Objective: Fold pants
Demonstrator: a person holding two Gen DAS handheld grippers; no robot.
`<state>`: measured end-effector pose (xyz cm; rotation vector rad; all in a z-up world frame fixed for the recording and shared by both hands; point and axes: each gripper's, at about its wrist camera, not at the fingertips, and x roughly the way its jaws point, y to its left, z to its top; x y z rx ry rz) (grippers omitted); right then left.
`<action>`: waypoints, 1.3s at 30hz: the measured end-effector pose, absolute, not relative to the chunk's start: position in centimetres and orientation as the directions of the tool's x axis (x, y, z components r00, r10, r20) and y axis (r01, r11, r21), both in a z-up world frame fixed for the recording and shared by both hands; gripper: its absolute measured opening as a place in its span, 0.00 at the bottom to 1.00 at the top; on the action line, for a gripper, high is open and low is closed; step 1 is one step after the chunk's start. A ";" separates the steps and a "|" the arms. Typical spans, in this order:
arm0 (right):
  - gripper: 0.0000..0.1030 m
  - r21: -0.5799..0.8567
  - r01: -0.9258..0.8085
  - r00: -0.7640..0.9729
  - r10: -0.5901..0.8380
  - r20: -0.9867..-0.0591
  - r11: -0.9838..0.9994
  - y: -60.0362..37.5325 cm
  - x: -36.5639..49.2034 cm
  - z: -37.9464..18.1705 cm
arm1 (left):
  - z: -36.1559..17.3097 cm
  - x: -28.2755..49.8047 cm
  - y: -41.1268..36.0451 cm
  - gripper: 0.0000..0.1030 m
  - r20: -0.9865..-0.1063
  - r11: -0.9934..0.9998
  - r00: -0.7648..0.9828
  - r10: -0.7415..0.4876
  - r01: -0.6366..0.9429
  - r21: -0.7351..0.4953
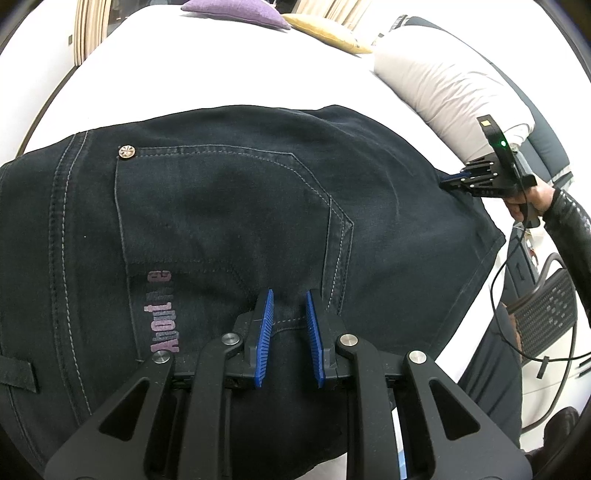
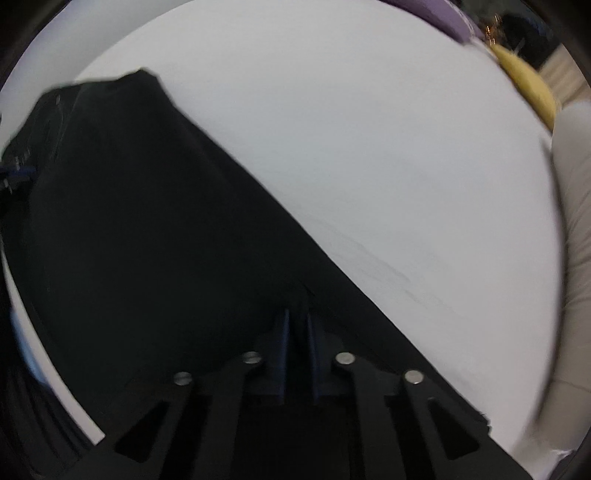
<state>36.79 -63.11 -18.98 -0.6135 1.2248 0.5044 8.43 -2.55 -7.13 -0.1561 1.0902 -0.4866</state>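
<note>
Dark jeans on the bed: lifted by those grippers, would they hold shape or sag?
The jeans would probably sag between grip points: the fabric already drapes limply over the white bed edge. Stitched seams and the pocket suggest thick denim, so likely heavyish. The left gripper straddles a ridge of cloth; the right gripper meets the far edge.

Open white bed beyond the pants, cushions far end, folded duvet blocking right

The jeans lie spread on the bed. The left gripper is at their near edge, the right gripper at their right edge. Behind them, two cushions sit side by side; a folded duvet lies to the right.
</note>
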 end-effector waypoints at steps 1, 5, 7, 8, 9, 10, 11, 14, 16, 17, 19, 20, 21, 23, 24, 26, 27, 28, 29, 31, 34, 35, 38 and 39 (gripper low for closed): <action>0.04 -0.197 -0.656 0.297 0.009 -0.955 0.729 -62.8 36.5 -18.8 | -7.1 8.4 -2.6 0.17 -0.812 0.885 0.369 -0.452 0.303 -0.354; 0.03 -0.283 -0.579 0.437 -0.002 -0.899 0.764 -63.2 35.7 -16.6 | -7.0 8.3 -2.6 0.17 -0.812 0.885 0.367 -0.453 0.298 -0.359; 0.03 -0.294 -0.542 0.481 0.004 -0.877 0.788 -63.7 35.4 -15.6 | -7.0 8.3 -2.6 0.17 -0.811 0.884 0.369 -0.455 0.298 -0.360; 0.03 -0.294 -0.534 0.486 0.003 -0.874 0.793 -63.4 35.2 -15.3 | -7.0 8.3 -2.6 0.17 -0.810 0.884 0.370 -0.455 0.296 -0.361; 0.03 -0.296 -0.524 0.491 0.000 -0.871 0.798 -63.4 34.7 -15.3 | -7.1 8.3 -2.5 0.17 -0.808 0.884 0.374 -0.455 0.294 -0.362; 0.02 -0.300 -0.514 0.492 -0.010 -0.871 0.804 -62.4 33.6 -15.4 | -7.1 8.3 -2.4 0.17 -0.807 0.884 0.376 -0.456 0.293 -0.363; 0.02 -0.326 -0.481 0.493 -0.056 -0.868 0.814 -62.6 34.3 -16.5 | -7.1 8.2 -2.3 0.17 -0.804 0.884 0.381 -0.457 0.293 -0.364; 0.00 -0.434 -0.333 0.500 -0.234 -0.834 0.837 -64.7 36.4 -19.4 | -7.1 7.9 -2.2 0.17 -0.802 0.884 0.383 -0.458 0.293 -0.365; 0.00 -0.403 -0.164 0.512 -0.272 -0.815 0.900 -67.8 36.7 -18.6 | -7.1 7.9 -2.2 0.17 -0.804 0.885 0.381 -0.456 0.294 -0.362; 0.03 -0.400 -0.084 0.529 -0.300 -0.794 0.913 -69.0 36.4 -17.8 | -7.1 7.9 -2.2 0.17 -0.804 0.885 0.382 -0.456 0.292 -0.363; 0.11 -0.400 0.030 0.552 -0.349 -0.758 0.916 -70.9 35.4 -16.3 | -7.2 7.9 -2.3 0.17 -0.804 0.888 0.387 -0.452 0.287 -0.361; 0.11 -0.364 0.059 0.557 -0.333 -0.761 0.930 -71.7 34.8 -15.5 | -7.1 7.9 -2.4 0.17 -0.805 0.889 0.390 -0.448 0.286 -0.356; 0.11 -0.305 0.058 0.574 -0.282 -0.768 0.950 -72.1 34.0 -14.6 | -7.1 7.8 -2.5 0.17 -0.807 0.892 0.392 -0.442 0.287 -0.349; 0.11 -0.216 -0.007 0.588 -0.170 -0.791 0.976 -71.5 32.7 -13.9 | -7.1 7.7 -2.9 0.17 -0.809 0.894 0.394 -0.437 0.287 -0.343; 0.11 -0.186 -0.057 0.574 -0.120 -0.810 0.981 -70.6 31.9 -14.0 | -7.1 7.7 -3.0 0.17 -0.809 0.895 0.394 -0.436 0.286 -0.343; 0.11 -0.141 -0.157 0.532 -0.037 -0.846 0.977 -68.1 30.4 -15.0 | -7.1 7.7 -3.2 0.17 -0.810 0.896 0.395 -0.433 0.286 -0.340; 0.11 -0.113 -0.184 0.507 -0.005 -0.862 0.976 -67.4 30.3 -15.8 | -7.1 7.6 -3.3 0.17 -0.812 0.897 0.394 -0.430 0.288 -0.335; 0.09 -0.083 -0.204 0.466 0.022 -0.884 0.976 -66.8 30.6 -16.9 | -7.0 7.6 -3.4 0.17 -0.813 0.897 0.394 -0.428 0.290 -0.333; 0.08 -0.088 -0.198 0.453 0.012 -0.892 0.976 -65.9 30.1 -17.8 | -7.0 7.6 -3.6 0.17 -0.816 0.898 0.392 -0.426 0.292 -0.329; 0.07 -0.060 -0.158 0.462 0.020 -0.886 0.986 -66.3 29.1 -18.6 | -7.0 7.7 -3.8 0.17 -0.819 0.899 0.388 -0.423 0.293 -0.325; 0.00 -0.085 -0.030 0.503 -0.058 -0.862 0.996 -68.9 31.7 -18.2 | -7.0 7.8 -4.2 0.17 -0.824 0.903 0.386 -0.414 0.291 -0.318; 0.13 -0.179 0.030 0.496 -0.170 -0.852 0.983 -69.4 32.3 -18.2 | -6.9 7.8 -4.3 0.17 -0.826 0.904 0.386 -0.411 0.292 -0.313; 0.24 -0.147 0.121 0.522 -0.188 -0.832 0.982 -72.5 32.3 -15.8 | -7.0 7.7 -4.6 0.17 -0.827 0.903 0.384 -0.411 0.295 -0.311; 0.38 -0.067 0.083 0.548 -0.101 -0.831 0.994 -73.1 31.7 -14.9 | -7.0 7.7 -4.7 0.17 -0.825 0.902 0.385 -0.414 0.292 -0.317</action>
